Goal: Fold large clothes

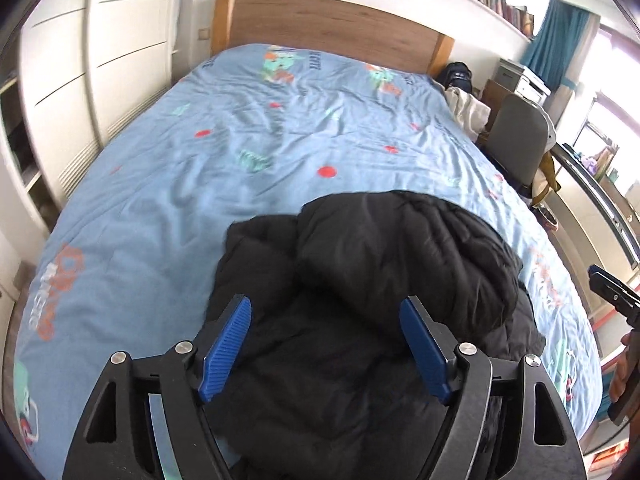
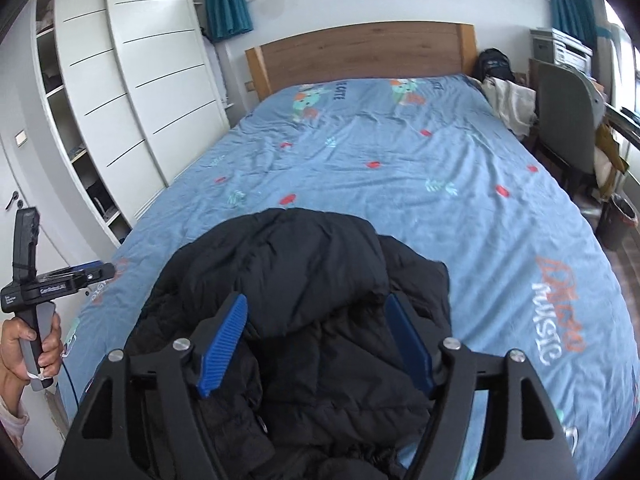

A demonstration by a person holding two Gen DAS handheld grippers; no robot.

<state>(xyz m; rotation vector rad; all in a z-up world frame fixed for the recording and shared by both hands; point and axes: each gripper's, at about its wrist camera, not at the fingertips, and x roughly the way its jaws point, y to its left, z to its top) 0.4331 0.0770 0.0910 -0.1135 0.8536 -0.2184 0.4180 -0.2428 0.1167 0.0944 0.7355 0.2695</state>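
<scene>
A black puffer jacket [image 1: 360, 280] lies bunched in a rough pile at the near end of the bed [image 1: 200, 168]; it also shows in the right wrist view [image 2: 304, 280]. My left gripper [image 1: 326, 312] is open, hovering above the jacket's near part, holding nothing. My right gripper [image 2: 316, 308] is open above the jacket too, empty. The right gripper also shows at the right edge of the left wrist view [image 1: 616, 292]. The left gripper shows hand-held at the left edge of the right wrist view [image 2: 60, 280].
The bed has a blue patterned cover [image 2: 400, 168] and a wooden headboard [image 2: 360, 52]. White wardrobes [image 2: 132, 92] stand to the left. A grey chair [image 2: 568, 120], a desk and a dark bin [image 2: 618, 222] stand to the right. Light cloth [image 2: 508, 100] lies at the far right corner.
</scene>
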